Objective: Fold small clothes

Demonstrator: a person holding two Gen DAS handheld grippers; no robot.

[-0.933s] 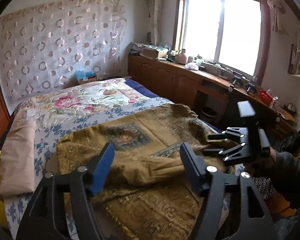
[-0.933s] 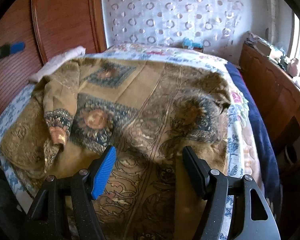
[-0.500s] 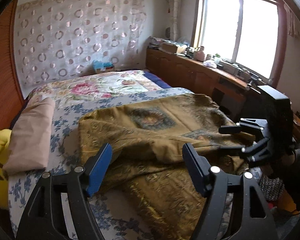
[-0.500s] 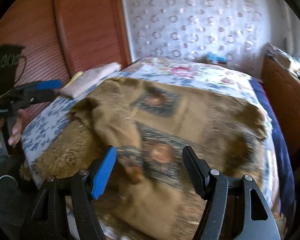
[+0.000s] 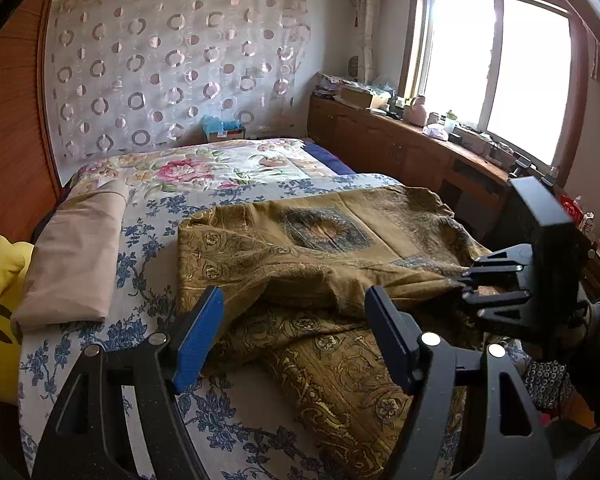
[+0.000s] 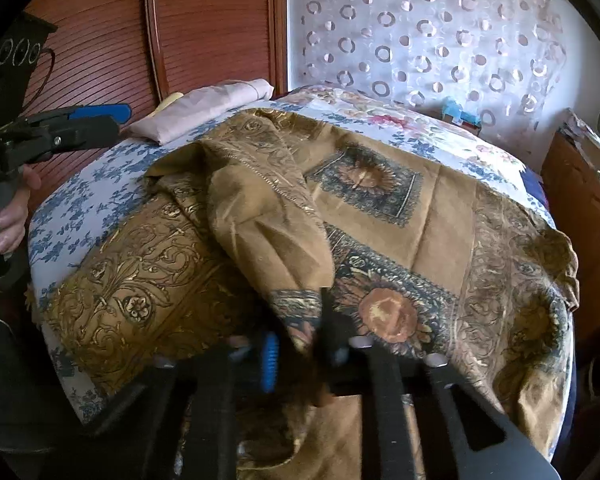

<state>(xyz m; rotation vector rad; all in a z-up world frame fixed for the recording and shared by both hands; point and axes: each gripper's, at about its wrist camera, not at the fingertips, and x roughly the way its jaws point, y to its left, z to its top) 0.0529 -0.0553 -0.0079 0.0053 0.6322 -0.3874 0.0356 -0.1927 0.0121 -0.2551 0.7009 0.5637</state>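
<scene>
The bed (image 5: 236, 420) carries my brown patterned cloth (image 6: 440, 216), lying rumpled across its near end. My right tool (image 6: 296, 344) is clamped on the cloth's folded corner. My left tool (image 5: 296, 340) hovers wide, empty, above it.

The right gripper (image 6: 296, 344), open above the bed moments ago, has closed on the folded-over corner of the golden patterned cloth (image 6: 268, 216).

Left wrist view looks across the bed (image 5: 236, 432) toward the window (image 5: 496, 80); right wrist view, closer, faces the wardrobe (image 6: 204, 28); both share the ochre patterned cloth (image 5: 340, 248)
</scene>
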